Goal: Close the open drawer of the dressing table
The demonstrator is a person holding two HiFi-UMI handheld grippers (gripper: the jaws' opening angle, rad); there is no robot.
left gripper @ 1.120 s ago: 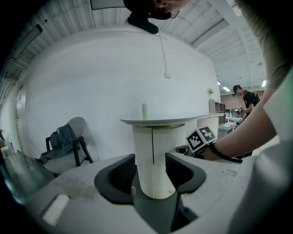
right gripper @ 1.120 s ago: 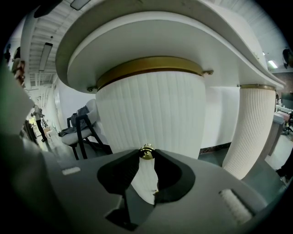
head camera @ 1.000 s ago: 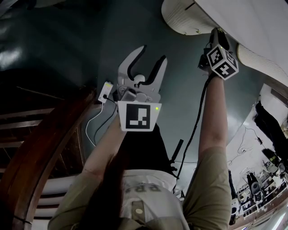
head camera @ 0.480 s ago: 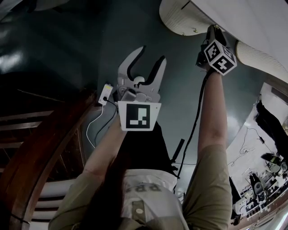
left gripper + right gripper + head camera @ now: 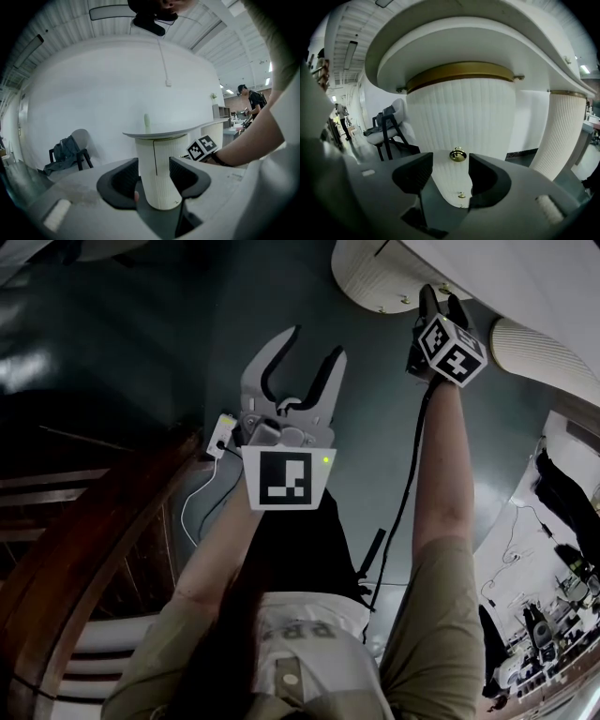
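At the dressing table [image 5: 459, 108], right gripper [image 5: 450, 164] jaws just opened, knob [image 5: 458, 154] at their tips; left gripper [image 5: 310, 348] jaws apart.

White ribbed drawer [image 5: 476, 140] with brass knob [image 5: 458, 154] beneath dressing table top [image 5: 454, 47].

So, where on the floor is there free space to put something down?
The dark floor is bare at the head view's upper left, between the wooden rail and the dressing table. It is crowded beside the left gripper, where a white plug and its cable lie, and at lower right, with loose gear.
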